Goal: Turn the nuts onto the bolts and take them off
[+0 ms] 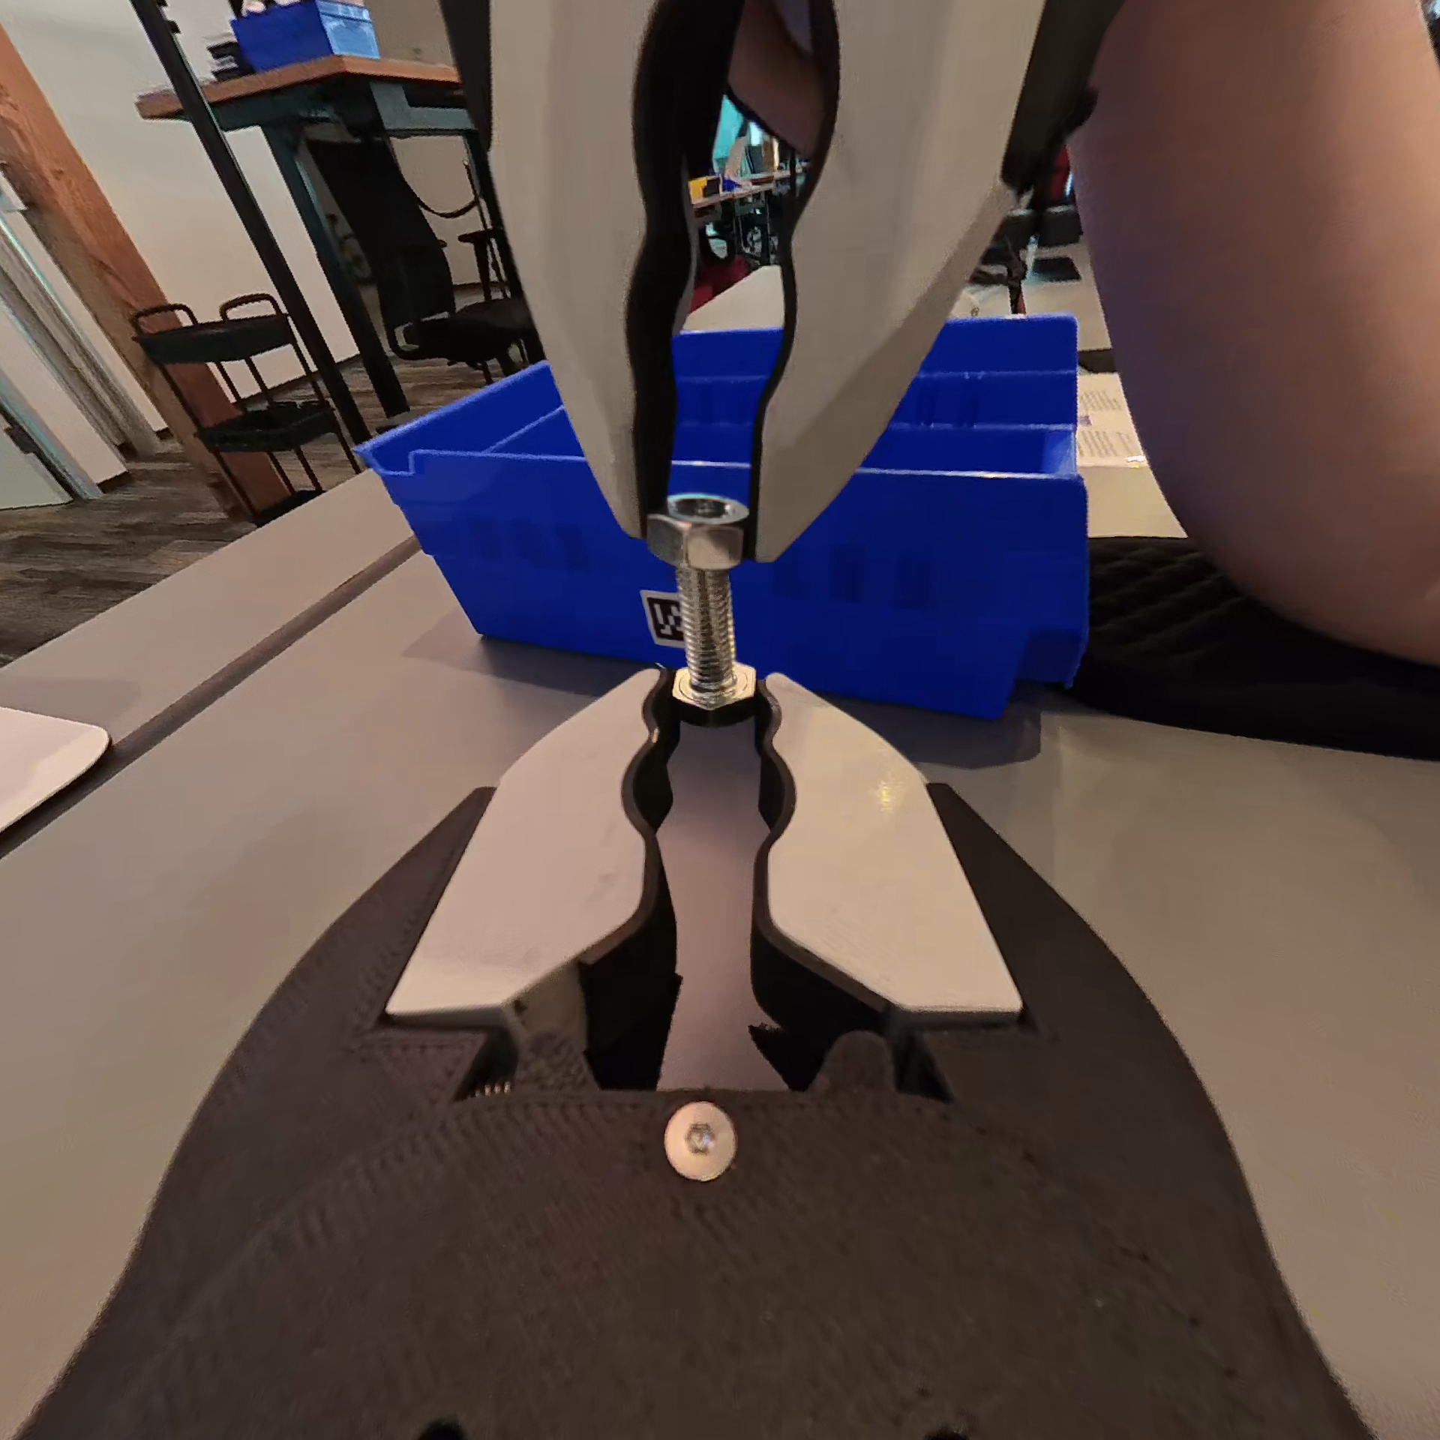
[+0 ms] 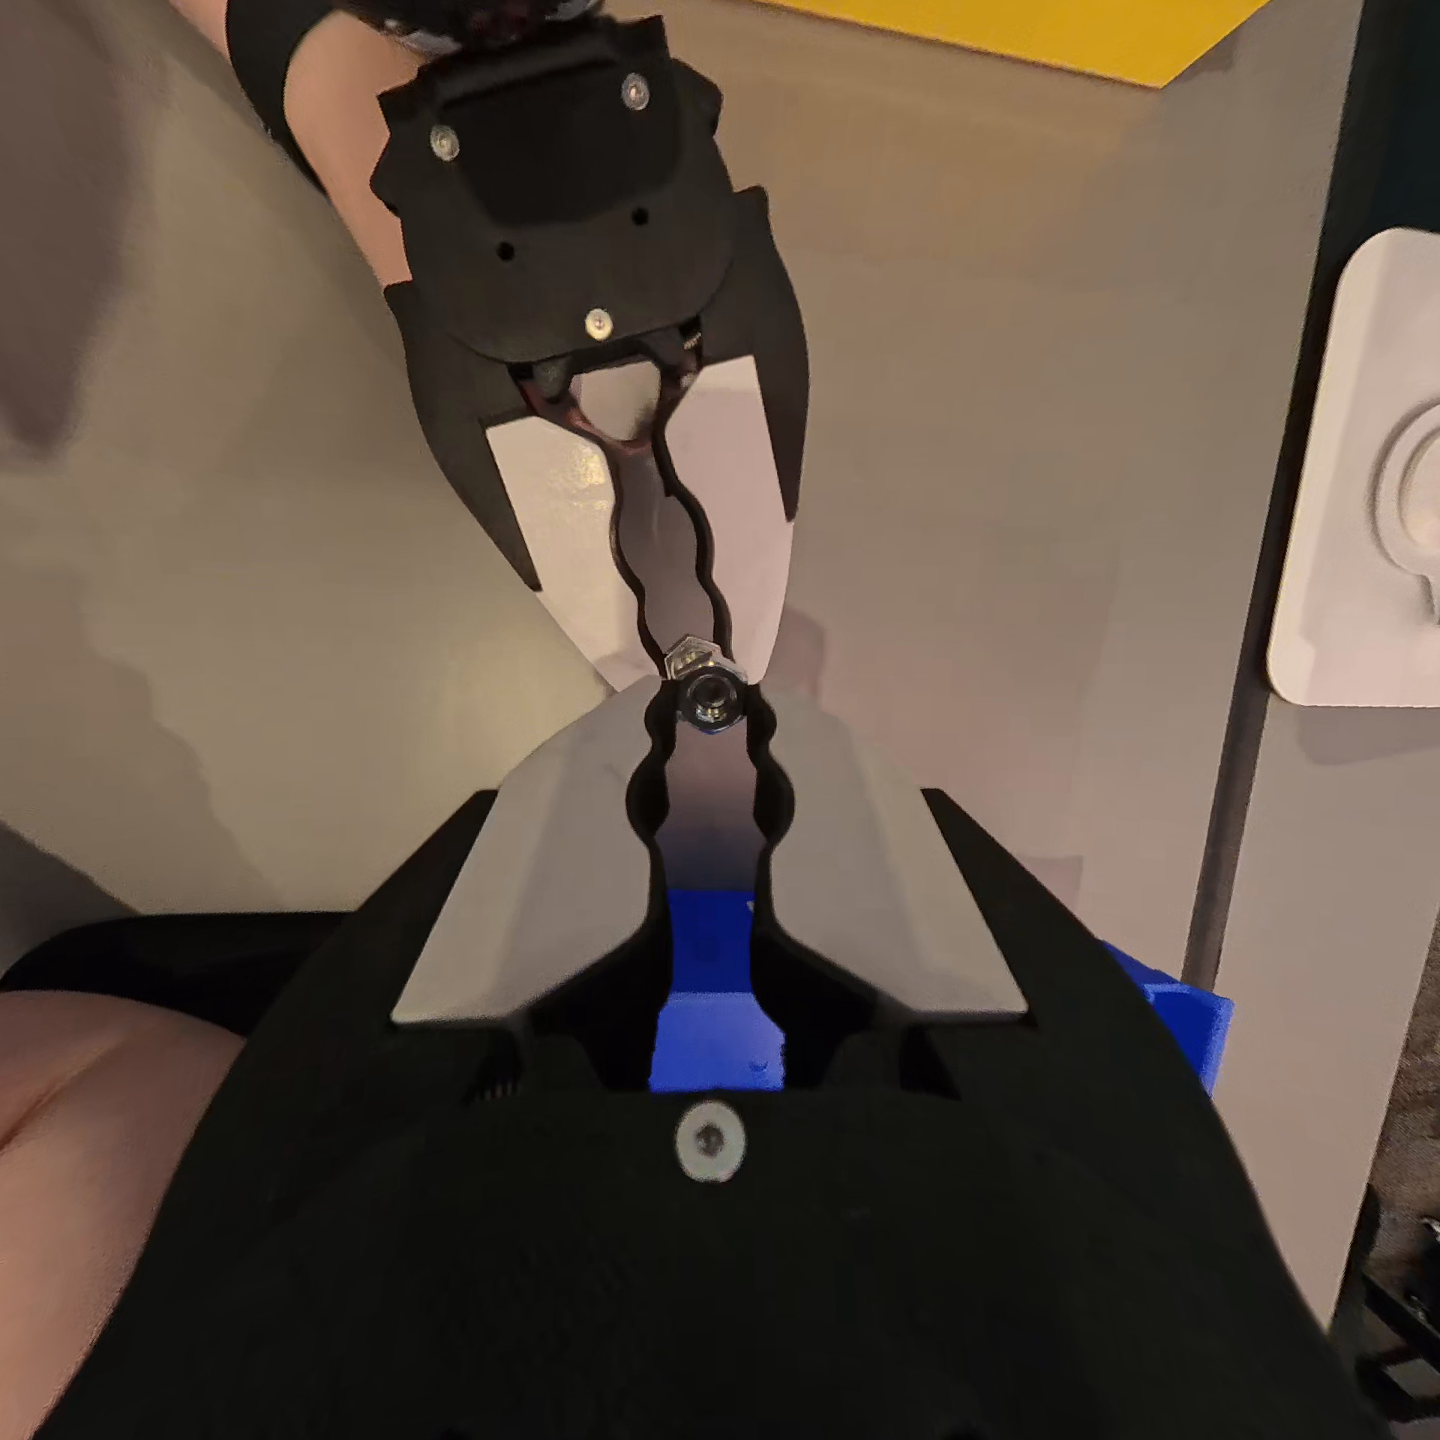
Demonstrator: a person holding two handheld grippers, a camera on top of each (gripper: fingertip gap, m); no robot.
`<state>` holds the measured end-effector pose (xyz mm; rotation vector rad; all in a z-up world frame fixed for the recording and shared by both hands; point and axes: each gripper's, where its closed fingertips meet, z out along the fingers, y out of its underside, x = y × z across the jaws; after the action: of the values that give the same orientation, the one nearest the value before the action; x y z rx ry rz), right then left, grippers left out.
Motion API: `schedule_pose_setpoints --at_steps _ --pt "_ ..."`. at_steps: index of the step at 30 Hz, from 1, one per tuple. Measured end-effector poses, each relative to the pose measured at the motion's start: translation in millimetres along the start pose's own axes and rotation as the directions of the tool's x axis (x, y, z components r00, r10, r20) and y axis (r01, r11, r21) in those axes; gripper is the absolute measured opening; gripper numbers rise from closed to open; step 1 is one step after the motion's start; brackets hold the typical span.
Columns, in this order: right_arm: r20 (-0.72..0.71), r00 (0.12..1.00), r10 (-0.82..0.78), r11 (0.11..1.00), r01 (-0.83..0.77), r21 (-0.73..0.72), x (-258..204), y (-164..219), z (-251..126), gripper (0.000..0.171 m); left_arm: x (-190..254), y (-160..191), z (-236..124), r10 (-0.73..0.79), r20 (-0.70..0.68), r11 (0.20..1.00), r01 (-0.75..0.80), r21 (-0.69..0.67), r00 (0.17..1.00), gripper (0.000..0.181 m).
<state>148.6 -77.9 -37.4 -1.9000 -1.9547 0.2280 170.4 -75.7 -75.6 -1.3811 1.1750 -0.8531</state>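
A silver bolt (image 1: pixel 705 623) stands upright above the grey table (image 1: pixel 273 779), held between both grippers. My left gripper (image 1: pixel 713 693) is shut on the hex head (image 1: pixel 713 687) at the bolt's lower end. My right gripper (image 1: pixel 697 538) comes down from above and is shut on a hex nut (image 1: pixel 696 539) at the bolt's top end. In the right wrist view I look down the bolt: my right gripper (image 2: pixel 709 705) closes around the round nut end (image 2: pixel 711 704), and the left gripper (image 2: pixel 693 658) reaches in from the far side.
A blue parts bin (image 1: pixel 896 545) stands just behind the bolt and shows below the right gripper (image 2: pixel 705 1036). A person's forearm (image 1: pixel 1286 312) rests on a black mat (image 1: pixel 1208 647). A white tray (image 2: pixel 1371 506) lies at the right, and a yellow sheet (image 2: pixel 1013 31) at the far edge. About 4 cm separates my left fingertips from my right.
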Motion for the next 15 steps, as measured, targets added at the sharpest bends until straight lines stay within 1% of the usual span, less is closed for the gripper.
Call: schedule_pose_setpoints --at_steps 6,8,11,15 --pt "0.028 0.999 -0.045 0.996 0.047 -0.072 -13 9 1 0.019 14 5 4 0.055 -0.057 0.997 -0.058 -0.045 0.997 0.018" --pt "0.040 0.999 -0.030 0.996 0.033 -0.081 -15 10 3 0.019 15 7 5 0.068 -0.056 0.996 -0.071 -0.060 0.996 0.018" --pt "0.035 0.992 0.124 0.988 -0.120 -0.099 -9 9 3 0.019 10 8 5 0.045 -0.028 0.996 -0.047 -0.070 0.999 0.018" --pt "-0.017 0.946 0.323 0.942 -0.324 -0.090 3 2 5 0.019 -1 6 2 -0.048 0.013 0.997 0.048 -0.063 0.999 0.018"
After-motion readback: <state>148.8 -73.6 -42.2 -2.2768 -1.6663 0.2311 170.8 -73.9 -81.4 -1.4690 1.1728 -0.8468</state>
